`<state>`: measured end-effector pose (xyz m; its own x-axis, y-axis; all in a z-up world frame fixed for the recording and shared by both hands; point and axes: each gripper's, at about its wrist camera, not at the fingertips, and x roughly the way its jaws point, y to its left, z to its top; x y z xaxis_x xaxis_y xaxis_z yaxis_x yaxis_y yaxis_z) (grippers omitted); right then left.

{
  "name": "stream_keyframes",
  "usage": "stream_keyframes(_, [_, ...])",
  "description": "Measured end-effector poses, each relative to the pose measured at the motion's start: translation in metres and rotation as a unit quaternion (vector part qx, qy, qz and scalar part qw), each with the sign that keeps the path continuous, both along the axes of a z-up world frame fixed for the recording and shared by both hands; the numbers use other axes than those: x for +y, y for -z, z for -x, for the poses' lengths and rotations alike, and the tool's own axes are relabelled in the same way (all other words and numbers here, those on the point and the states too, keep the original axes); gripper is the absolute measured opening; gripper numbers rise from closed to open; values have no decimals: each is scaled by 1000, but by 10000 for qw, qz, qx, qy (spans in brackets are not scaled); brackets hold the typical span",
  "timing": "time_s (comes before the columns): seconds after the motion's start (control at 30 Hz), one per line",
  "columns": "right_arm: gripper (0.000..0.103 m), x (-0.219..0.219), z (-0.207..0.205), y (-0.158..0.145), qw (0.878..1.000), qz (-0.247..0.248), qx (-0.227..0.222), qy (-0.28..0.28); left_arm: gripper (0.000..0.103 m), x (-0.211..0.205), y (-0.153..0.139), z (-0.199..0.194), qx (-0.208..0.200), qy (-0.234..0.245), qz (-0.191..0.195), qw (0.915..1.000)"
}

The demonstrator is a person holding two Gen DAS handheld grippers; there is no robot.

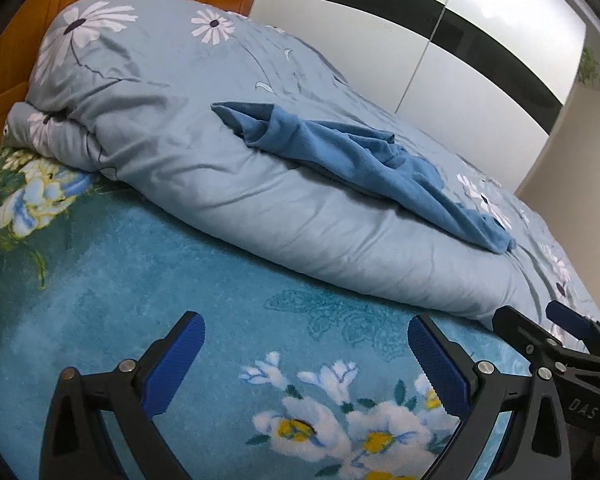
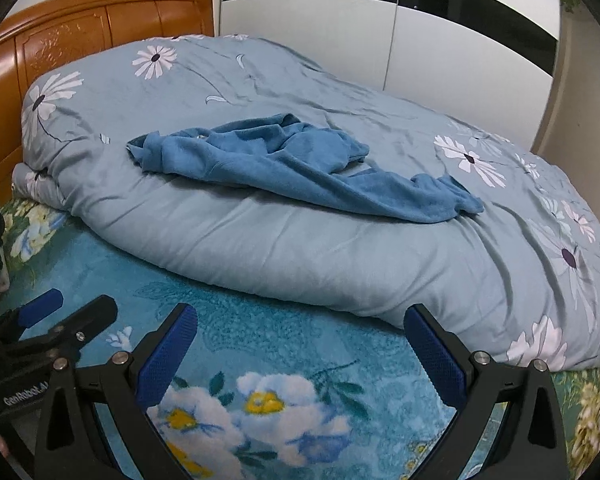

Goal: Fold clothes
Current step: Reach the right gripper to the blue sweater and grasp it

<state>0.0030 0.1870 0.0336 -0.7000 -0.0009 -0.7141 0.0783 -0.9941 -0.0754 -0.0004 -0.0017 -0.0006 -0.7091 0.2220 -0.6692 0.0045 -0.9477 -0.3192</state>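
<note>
Room: we see a bed [image 2: 260, 320] with a wooden headboard [image 2: 80, 32] and a white wardrobe [image 2: 460, 48].
Left tongs [image 1: 306, 344]: ours gape wide, empty.
Right tongs [image 2: 300, 336]: likewise.
Garment: our crumpled blue top [image 2: 300, 164] lies beyond, on the grey floral duvet [image 2: 260, 248].
</note>
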Motion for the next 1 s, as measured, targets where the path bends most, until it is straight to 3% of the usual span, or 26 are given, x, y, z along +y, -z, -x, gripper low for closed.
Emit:
stream_keyframes(0.17, [103,-2,8,2,10000,-42,-74,-29,103,-12,0,-5,-42,-34,-161,9999])
stream_keyframes(0.33, [103,-7,21,5,9997,-148,-170,-131,103,-7,7,4,-133,-50,-86,9999])
stream_keyframes(0.53, [103,-10,50,3,9994,-93,-293,-158,103,-14,10,5,-279,-39,-336,9990])
stream_keyframes(0.7, [103,-17,76,2,9987,-186,-380,-271,103,-22,12,6,-397,-216,-182,9988])
stream_keyframes(1.0, [103,-70,141,11,9894,-1063,-533,-839,103,-39,0,4,-368,-782,361,9956])
